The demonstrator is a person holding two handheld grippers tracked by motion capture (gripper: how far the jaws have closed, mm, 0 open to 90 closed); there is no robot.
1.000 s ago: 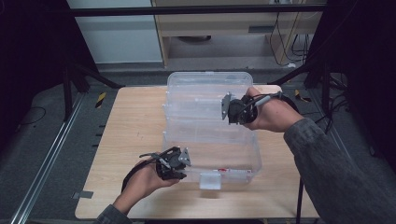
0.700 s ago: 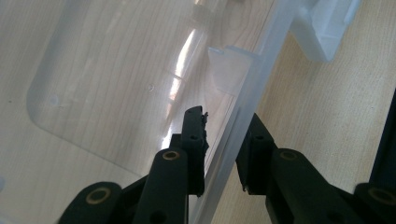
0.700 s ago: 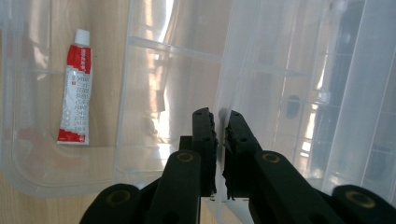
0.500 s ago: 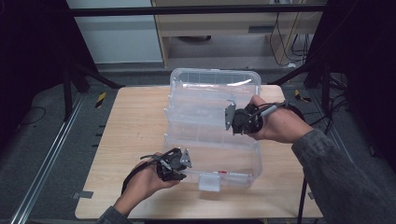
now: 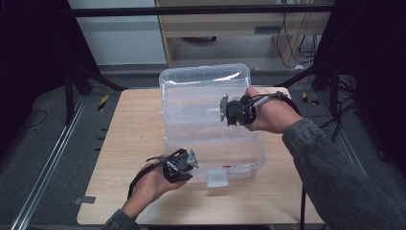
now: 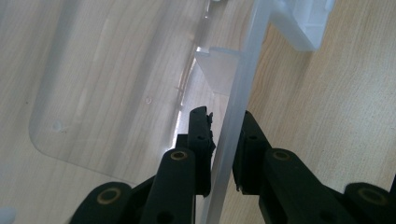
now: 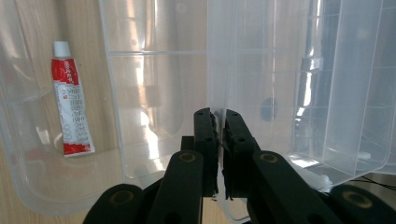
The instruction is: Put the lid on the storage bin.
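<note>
A clear plastic storage box [image 5: 239, 158] sits on the wooden table [image 5: 129, 139], and its hinged lid [image 5: 201, 86] stands raised behind it. My right gripper [image 5: 224, 111] is shut on the lid's side edge; in the right gripper view the thin lid edge [image 7: 215, 70] runs between the jaws of the right gripper [image 7: 218, 121]. My left gripper [image 5: 189, 160] holds the box's front left rim. In the left gripper view the translucent rim [image 6: 243, 79] passes between the closed jaws of the left gripper [image 6: 224, 135]. A red and white tube [image 7: 70, 112] lies inside the box.
A white latch tab [image 5: 218, 178] hangs at the box's front wall. Bare tabletop lies left of the box and along the front edge. A wooden cabinet [image 5: 230, 28] stands beyond the table, and dark frame legs stand at both sides.
My right gripper has shifted slightly left with the lid in it, and the lid has swung up higher. The left gripper has stayed on the front rim.
</note>
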